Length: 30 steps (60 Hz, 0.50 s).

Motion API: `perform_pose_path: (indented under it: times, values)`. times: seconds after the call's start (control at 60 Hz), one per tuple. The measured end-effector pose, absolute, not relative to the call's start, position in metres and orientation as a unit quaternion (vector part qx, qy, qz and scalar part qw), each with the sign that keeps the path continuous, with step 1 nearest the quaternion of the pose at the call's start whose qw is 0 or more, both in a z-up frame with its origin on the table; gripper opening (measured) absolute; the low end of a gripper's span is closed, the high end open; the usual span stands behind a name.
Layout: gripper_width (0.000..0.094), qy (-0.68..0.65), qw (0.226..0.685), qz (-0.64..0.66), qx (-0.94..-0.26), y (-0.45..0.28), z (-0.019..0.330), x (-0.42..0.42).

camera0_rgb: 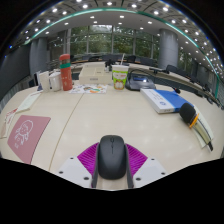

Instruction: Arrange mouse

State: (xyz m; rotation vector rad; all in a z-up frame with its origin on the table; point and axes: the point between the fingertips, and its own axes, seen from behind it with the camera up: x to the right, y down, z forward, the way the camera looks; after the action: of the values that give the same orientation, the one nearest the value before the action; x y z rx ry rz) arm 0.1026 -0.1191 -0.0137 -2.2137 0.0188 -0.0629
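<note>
A black computer mouse [112,157] sits between my two fingers, its front end pointing away over the light wooden table [100,115]. My gripper [112,162] is shut on the mouse. The magenta pads [88,157] press against its left and right sides with no gap showing. The mouse's underside and whether it touches the table are hidden.
A maroon sheet with a white drawing [28,136] lies at the left. At the back stand a red bottle [66,72], loose papers [90,88] and a white cup with a green band [120,76]. A blue-and-white book [165,99] and a dark object [189,114] lie at the right.
</note>
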Motion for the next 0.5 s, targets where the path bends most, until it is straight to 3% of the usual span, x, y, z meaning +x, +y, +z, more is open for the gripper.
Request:
perform_pose_path:
  times: [0.2,0.417,0.5]
  values:
    - [0.0348,0.027,0.453,-0.054,-0.889,-0.118,0.008,0.106]
    - [0.0346,0.051,0.553,-0.053,-0.830,-0.095,0.156,0.030]
    - [0.0345,0.050,0.571,-0.038,-0.818,-0.093,0.187,-0.034]
